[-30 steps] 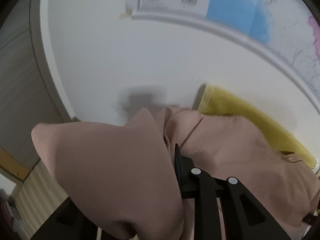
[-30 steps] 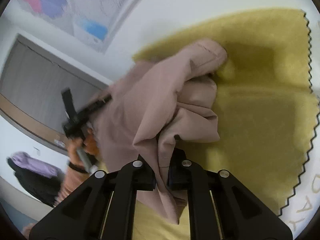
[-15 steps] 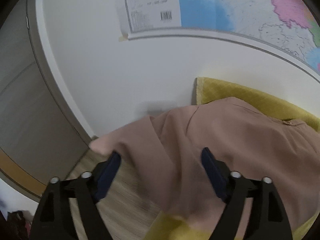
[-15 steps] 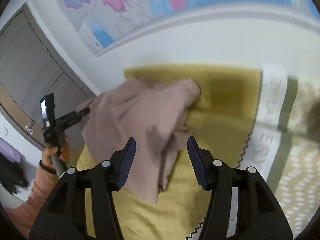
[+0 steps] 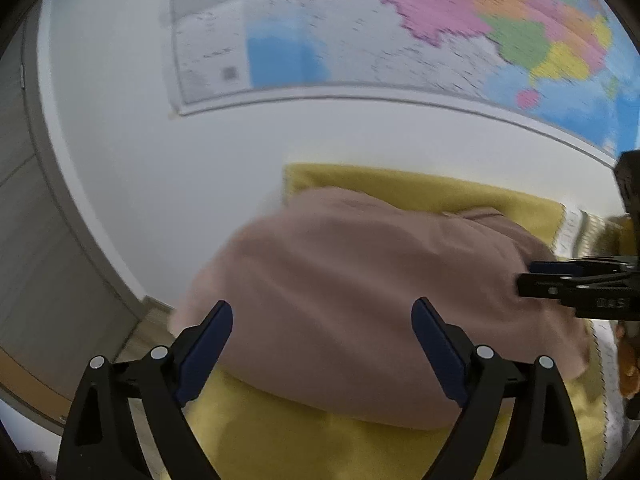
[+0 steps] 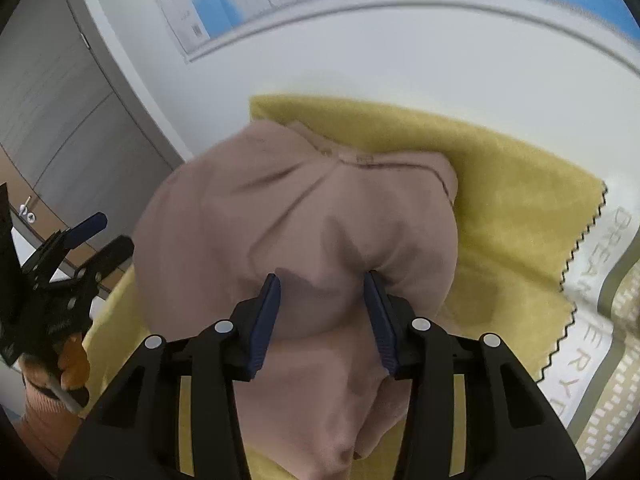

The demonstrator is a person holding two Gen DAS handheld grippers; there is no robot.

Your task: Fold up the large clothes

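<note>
A dusty-pink garment lies bunched on a yellow blanket. My left gripper hovers over the garment's near left edge. Its jaws are wide apart and still opening, with nothing pressed between the blue pads. My right gripper is closing on a raised fold of the garment. The cloth bulges between its pads and puckers at the tips. Each gripper shows in the other's view: the left gripper at the left edge, the right gripper at the right edge.
A coloured map hangs on the white wall behind the blanket. Grey panelled doors stand to the left. White bedding with lettering lies right of the blanket. A person's hand holds the left gripper's handle.
Both grippers let go of the garment, which dropped onto the blanket. The left gripper drew back, away from it, and opened wide. The right gripper opened, then came down over a fold.
</note>
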